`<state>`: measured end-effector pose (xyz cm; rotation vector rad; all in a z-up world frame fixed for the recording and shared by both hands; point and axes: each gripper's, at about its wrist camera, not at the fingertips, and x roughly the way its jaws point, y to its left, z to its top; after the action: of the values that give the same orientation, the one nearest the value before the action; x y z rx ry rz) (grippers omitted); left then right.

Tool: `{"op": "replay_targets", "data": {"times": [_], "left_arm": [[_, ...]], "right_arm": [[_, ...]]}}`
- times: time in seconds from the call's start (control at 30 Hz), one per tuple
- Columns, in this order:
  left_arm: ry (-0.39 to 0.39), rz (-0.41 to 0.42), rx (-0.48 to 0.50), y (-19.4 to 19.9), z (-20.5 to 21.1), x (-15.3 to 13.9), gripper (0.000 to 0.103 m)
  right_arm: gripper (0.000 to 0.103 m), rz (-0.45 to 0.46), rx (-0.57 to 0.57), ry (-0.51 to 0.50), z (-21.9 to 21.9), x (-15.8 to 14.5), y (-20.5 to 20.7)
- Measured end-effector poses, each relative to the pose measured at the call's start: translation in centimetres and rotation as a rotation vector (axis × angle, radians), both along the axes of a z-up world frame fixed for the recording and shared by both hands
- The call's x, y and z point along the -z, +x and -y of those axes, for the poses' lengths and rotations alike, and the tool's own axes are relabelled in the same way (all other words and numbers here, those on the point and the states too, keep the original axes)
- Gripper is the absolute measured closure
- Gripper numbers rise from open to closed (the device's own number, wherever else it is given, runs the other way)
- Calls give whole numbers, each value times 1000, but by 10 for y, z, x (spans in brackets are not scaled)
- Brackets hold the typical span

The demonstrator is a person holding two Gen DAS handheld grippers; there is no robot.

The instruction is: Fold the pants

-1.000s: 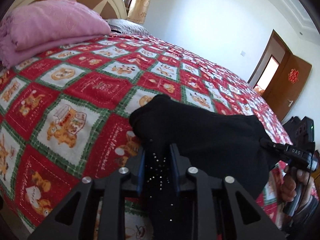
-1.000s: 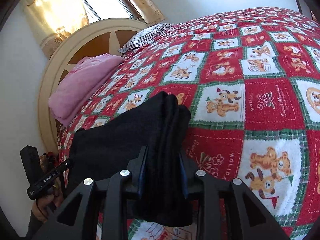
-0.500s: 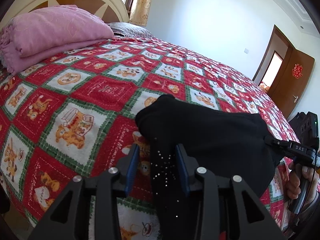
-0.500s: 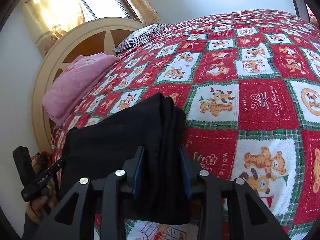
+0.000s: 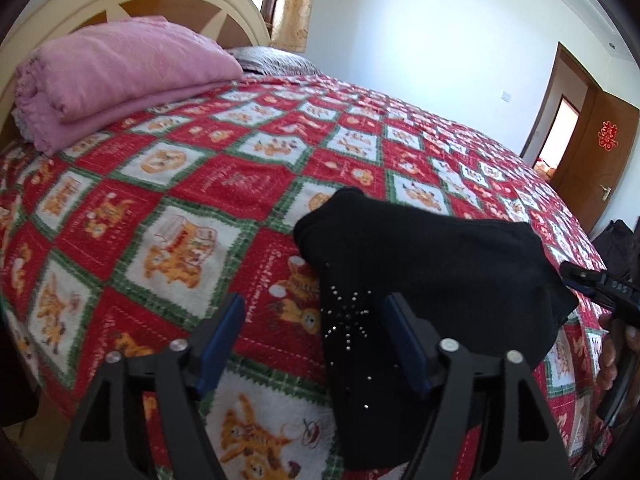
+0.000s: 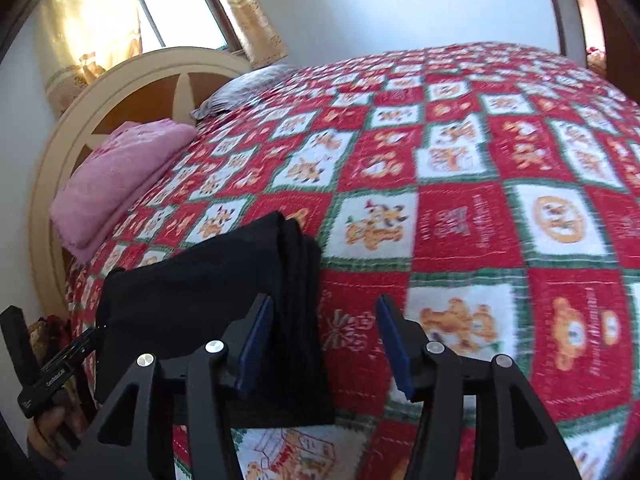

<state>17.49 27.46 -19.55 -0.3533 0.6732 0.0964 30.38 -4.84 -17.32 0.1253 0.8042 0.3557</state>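
Note:
The black pants (image 5: 424, 272) lie folded in a thick bundle on the red checked bedspread (image 5: 224, 184), near the bed's front edge. A patch of small studs shows on the near part. My left gripper (image 5: 314, 334) is open, its jaws wide apart, with the pants' near end lying between them. In the right wrist view the pants (image 6: 208, 300) show stacked folded edges. My right gripper (image 6: 324, 340) is open too, its left finger (image 6: 256, 344) against the pants' edge. Each gripper shows at the edge of the other's view.
A folded pink blanket (image 5: 116, 76) lies by the cream headboard (image 5: 152, 4) at the back left. A striped pillow (image 6: 244, 88) sits beside it. A brown door (image 5: 600, 160) stands at the far right. The bedspread stretches wide beyond the pants.
Both grippers were shut on the pants' near ends and have opened wide, letting the pants go. The folded pants now rest on the bed. Both grippers have drawn back a little.

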Motion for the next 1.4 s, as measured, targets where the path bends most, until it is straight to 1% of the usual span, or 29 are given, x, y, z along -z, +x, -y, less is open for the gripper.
{"op": "replay_targets", "data": {"times": [0.1, 0.17, 0.27, 0.47, 0.57, 0.7, 0.83, 1.0, 1.4], "left_arm": [[8, 30, 2, -8, 6, -13, 26], [17, 61, 14, -15, 13, -25, 23], [30, 102, 29, -24, 24, -43, 18], [47, 164, 63, -43, 39, -72, 18], [53, 186, 67, -51, 42, -83, 18], [58, 206, 65, -60, 48, -90, 17], [81, 207, 79, -64, 56, -93, 17], [104, 205, 98, -70, 65, -95, 17], [121, 230, 104, -78, 70, -102, 16]], "right_arm": [[45, 23, 16, -5, 8, -16, -19], [40, 42, 5, -22, 11, -26, -35], [36, 90, -2, -71, 15, -43, -64], [35, 149, -15, -75, 23, -67, -112], [33, 194, -28, -105, 27, -79, -138], [29, 239, -30, -118, 33, -93, -161], [28, 256, -32, -117, 37, -97, -173], [28, 278, -35, -124, 36, -102, -179], [28, 334, -35, -116, 35, -117, -197]]}}
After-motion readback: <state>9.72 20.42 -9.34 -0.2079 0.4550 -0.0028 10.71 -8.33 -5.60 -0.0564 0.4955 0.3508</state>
